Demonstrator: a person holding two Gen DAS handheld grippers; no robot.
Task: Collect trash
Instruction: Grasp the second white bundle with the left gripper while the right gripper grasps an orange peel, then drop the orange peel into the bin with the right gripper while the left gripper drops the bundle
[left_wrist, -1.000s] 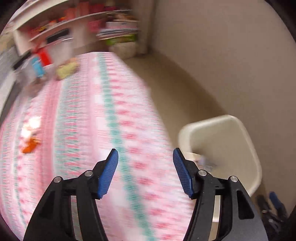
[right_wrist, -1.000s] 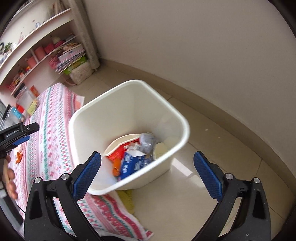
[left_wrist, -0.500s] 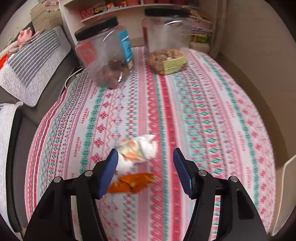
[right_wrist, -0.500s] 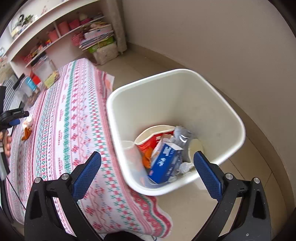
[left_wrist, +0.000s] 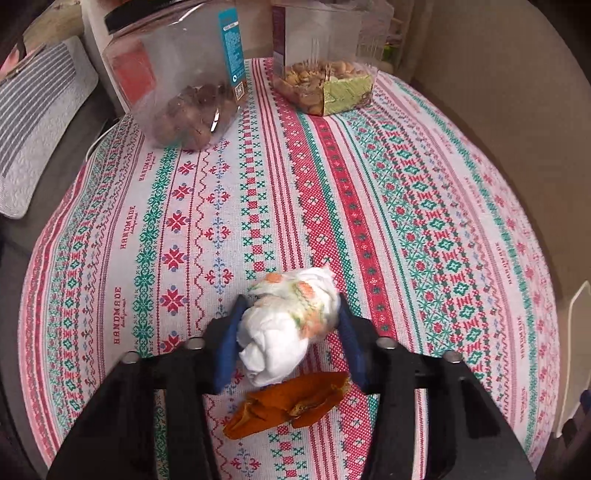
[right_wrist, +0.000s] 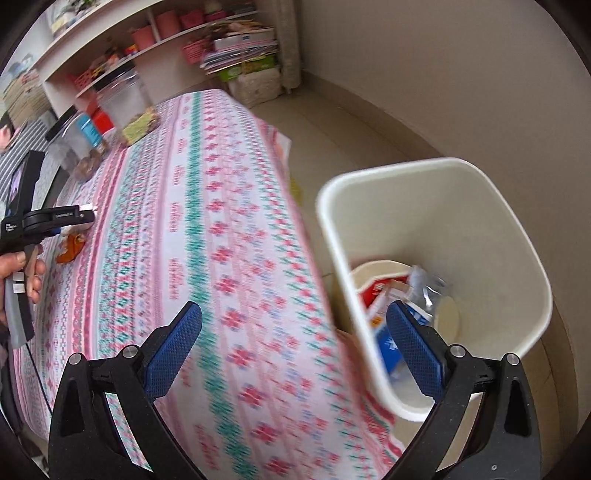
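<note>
Between the left tongs (left_wrist: 288, 332), a crumpled tissue (left_wrist: 286, 325) sits loosely bracketed; it may slip out. Right tongs (right_wrist: 295, 349) gape wide.

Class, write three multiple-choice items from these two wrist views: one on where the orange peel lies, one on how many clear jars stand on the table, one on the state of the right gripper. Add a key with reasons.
1. Where does the orange peel lie?
A. in the bin
B. on the tablecloth, beside the tissue wad
C. on the floor

2. How many clear jars stand at the table's far end?
A. two
B. four
C. none

3. What state is the right gripper in?
A. shut on a can
B. shut, empty
C. open, empty

Key:
1 B, it rests on the tablecloth just by the tissue wad between the left gripper fingers.
2 A, one jar, a second jar.
3 C, pads wide apart, nothing between.
</note>
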